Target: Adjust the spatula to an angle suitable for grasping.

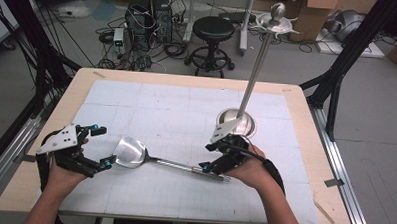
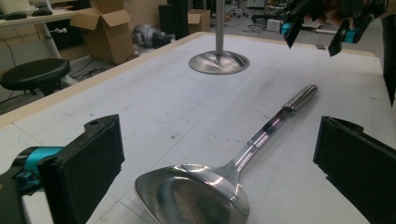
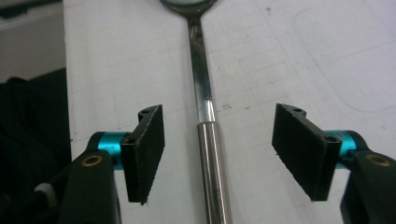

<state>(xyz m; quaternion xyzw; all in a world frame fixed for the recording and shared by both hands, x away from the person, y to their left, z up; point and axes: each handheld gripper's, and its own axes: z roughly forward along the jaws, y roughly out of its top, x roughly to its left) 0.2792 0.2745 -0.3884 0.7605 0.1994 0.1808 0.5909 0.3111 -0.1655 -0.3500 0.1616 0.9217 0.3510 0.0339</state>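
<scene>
While the steel spatula (image 1: 150,158) lay flat on the white mat (image 1: 137,100), the right gripper (image 3: 217,154) hung half-open astride its handle, the left gripper (image 2: 219,168) wide around the blade, both empty; closing squarely seemed wise.

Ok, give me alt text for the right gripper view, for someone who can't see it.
The right claw is open, its two black pads either side of a steel spatula's handle without touching it. The spatula lies flat on the white gridded table, its blade end toward the top edge.
</scene>
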